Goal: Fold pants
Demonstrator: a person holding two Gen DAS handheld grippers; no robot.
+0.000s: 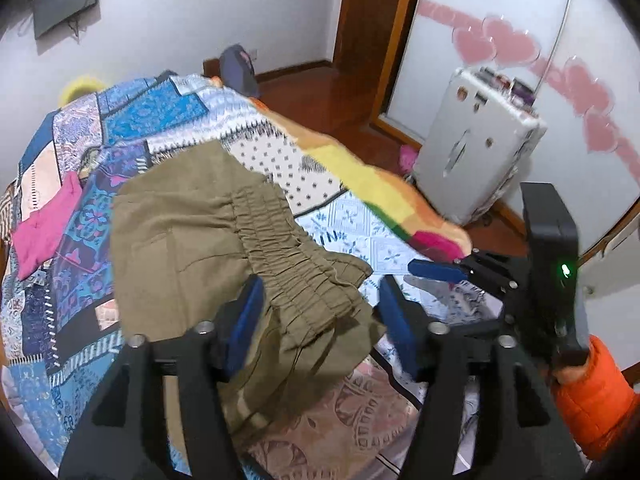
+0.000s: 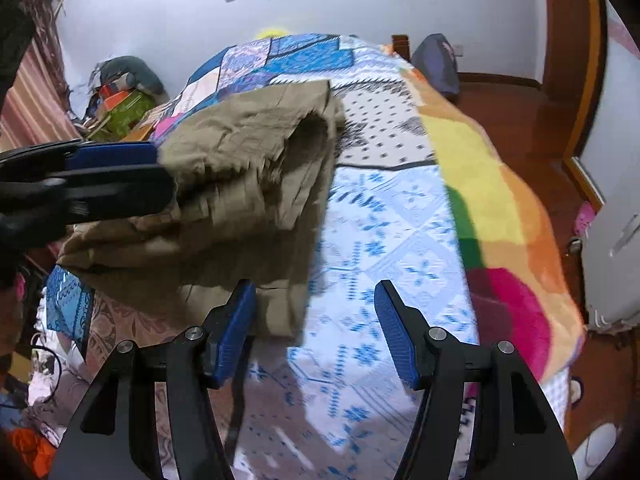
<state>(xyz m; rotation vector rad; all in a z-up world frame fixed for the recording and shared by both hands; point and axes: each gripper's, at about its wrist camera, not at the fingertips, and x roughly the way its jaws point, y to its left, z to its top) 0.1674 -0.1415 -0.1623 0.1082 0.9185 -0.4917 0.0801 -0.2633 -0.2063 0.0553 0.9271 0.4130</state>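
Olive-khaki pants (image 1: pixel 192 248) lie bunched on a patchwork bedspread (image 1: pixel 352 232). Their elastic waistband (image 1: pixel 288 252) lies between my left gripper's (image 1: pixel 320 308) open blue pads, which do not pinch it. In the right wrist view the pants (image 2: pixel 240 184) lie folded over in a heap at the left. My right gripper (image 2: pixel 316 316) is open and empty, its left pad beside the pants' near edge, over the blue-white quilt (image 2: pixel 380 240). The left gripper (image 2: pixel 120 176) shows there at the left against the cloth. The right gripper shows in the left wrist view (image 1: pixel 440 270) at the right.
A pink cloth (image 1: pixel 44 228) lies on the bed's left side. A rainbow blanket (image 2: pixel 500 208) hangs along the bed's right edge. A white cabinet (image 1: pixel 476 148) stands on the wooden floor to the right. Clutter (image 2: pixel 120 100) lies beyond the bed at the left.
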